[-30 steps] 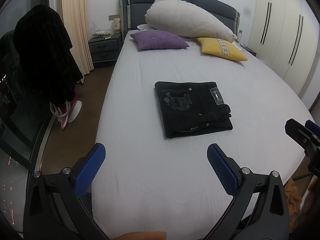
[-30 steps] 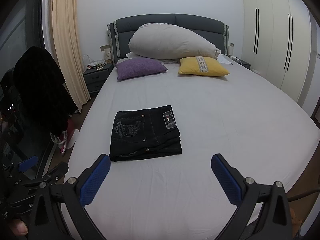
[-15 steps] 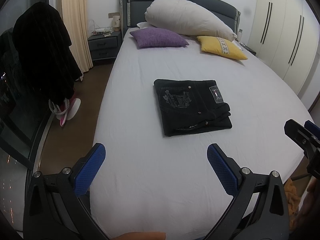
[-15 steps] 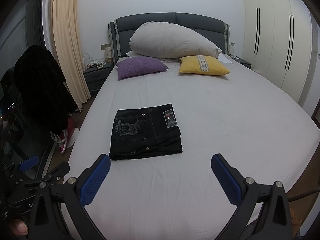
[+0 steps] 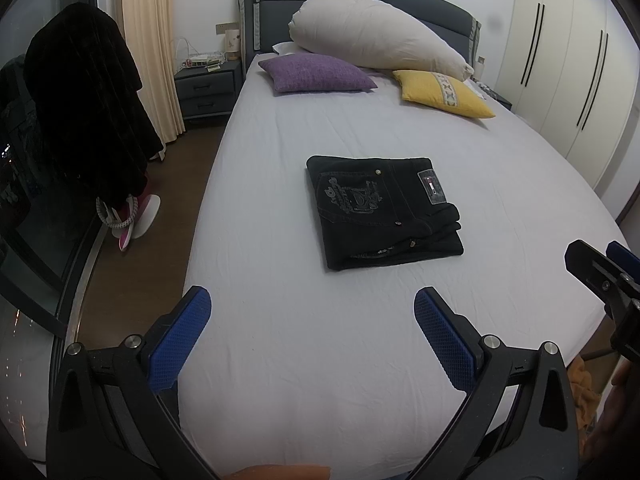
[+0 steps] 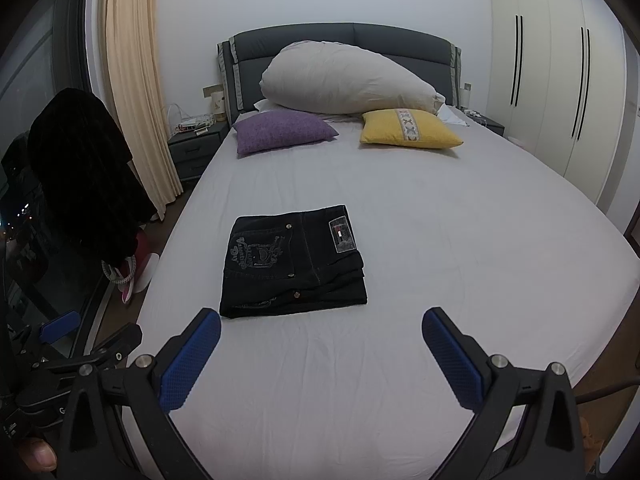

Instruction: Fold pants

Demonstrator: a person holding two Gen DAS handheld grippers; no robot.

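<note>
Black pants (image 5: 384, 210) lie folded into a compact rectangle in the middle of the white bed (image 5: 304, 344), back pocket embroidery and a label patch facing up. They also show in the right wrist view (image 6: 294, 262). My left gripper (image 5: 312, 316) is open and empty, held above the foot of the bed, apart from the pants. My right gripper (image 6: 322, 340) is open and empty, also near the foot of the bed. The right gripper shows at the right edge of the left wrist view (image 5: 600, 276), and the left gripper at the lower left of the right wrist view (image 6: 72, 344).
A purple pillow (image 5: 316, 74), a yellow pillow (image 5: 444, 94) and a large beige pillow (image 5: 376, 46) lie at the headboard. A nightstand (image 5: 206, 86), a dark coat on a rack (image 5: 84, 108) and brown floor are left. White wardrobes (image 5: 572, 64) stand right.
Both grippers have drifted slightly back and up from the pants; the pants lie unmoved. Both grippers stay open.
</note>
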